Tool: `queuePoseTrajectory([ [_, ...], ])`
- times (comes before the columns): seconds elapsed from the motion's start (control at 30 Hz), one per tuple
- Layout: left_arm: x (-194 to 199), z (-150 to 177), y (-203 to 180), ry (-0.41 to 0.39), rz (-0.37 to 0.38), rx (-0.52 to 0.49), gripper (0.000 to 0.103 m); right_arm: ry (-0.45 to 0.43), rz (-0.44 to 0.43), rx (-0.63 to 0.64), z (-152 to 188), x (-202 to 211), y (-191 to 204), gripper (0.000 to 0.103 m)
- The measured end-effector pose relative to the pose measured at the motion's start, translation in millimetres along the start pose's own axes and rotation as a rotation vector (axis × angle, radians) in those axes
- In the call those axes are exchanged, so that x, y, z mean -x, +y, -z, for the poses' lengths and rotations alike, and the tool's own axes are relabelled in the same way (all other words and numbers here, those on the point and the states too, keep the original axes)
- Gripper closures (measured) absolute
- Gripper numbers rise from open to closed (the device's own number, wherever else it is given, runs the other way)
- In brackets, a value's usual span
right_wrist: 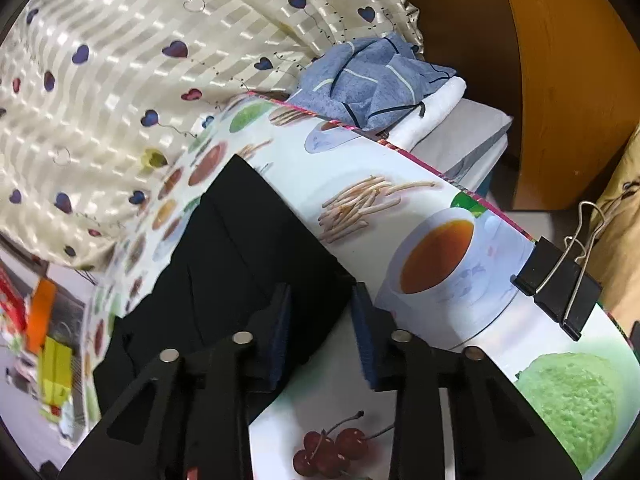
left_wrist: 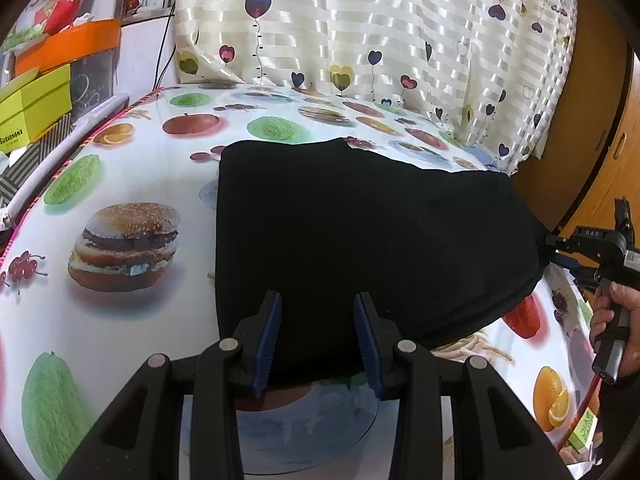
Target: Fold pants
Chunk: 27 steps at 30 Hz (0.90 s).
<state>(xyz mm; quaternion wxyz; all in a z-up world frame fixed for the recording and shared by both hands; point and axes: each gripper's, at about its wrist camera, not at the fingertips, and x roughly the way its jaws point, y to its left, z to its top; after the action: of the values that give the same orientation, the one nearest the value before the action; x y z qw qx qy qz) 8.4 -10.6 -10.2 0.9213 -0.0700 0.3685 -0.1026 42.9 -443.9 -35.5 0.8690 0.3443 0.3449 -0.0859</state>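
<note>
The black pants (left_wrist: 372,240) lie folded into a broad dark block on the fruit-print tablecloth (left_wrist: 120,320). My left gripper (left_wrist: 318,300) hangs open over their near edge, and the cloth shows between its blue pads without being pinched. My right gripper (right_wrist: 322,292) is at the right corner of the pants (right_wrist: 240,264). That corner lies in the wide gap between its pads, which do not press together on it. In the left wrist view the right gripper (left_wrist: 560,246) and the hand holding it are at the far right, where the pants' edge looks slightly raised.
A heart-print curtain (left_wrist: 360,32) hangs behind the table. Boxes (left_wrist: 36,108) are stacked at the left. A blue cloth (right_wrist: 376,80) lies past the table's far edge. A black binder clip (right_wrist: 560,292) grips the tablecloth's edge beside a wooden door (right_wrist: 560,80).
</note>
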Motion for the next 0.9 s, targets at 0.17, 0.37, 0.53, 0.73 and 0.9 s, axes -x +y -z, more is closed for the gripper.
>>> queuePoseTrajectory([
  [0.17,0.1,0.3,1.6,-0.002,0.015,0.014,0.063,-0.012,-0.127,-0.070,-2.7,4.9,-11.1,0.078],
  [0.37,0.5,0.3,2.0,-0.004,0.023,0.021,0.063,0.000,-0.240,-0.090,-7.3,6.4,-12.1,0.078],
  [0.53,1.4,0.7,2.1,-0.005,0.026,0.024,0.063,0.024,-0.255,-0.115,-11.0,2.8,-15.3,0.070],
  [0.73,1.3,0.7,2.3,-0.005,0.028,0.027,0.063,0.062,-0.231,-0.114,-7.6,-8.6,-15.6,0.056],
  [0.9,1.3,0.7,2.3,-0.005,0.027,0.026,0.063,0.069,-0.159,-0.083,-10.7,-10.6,-5.5,0.056],
])
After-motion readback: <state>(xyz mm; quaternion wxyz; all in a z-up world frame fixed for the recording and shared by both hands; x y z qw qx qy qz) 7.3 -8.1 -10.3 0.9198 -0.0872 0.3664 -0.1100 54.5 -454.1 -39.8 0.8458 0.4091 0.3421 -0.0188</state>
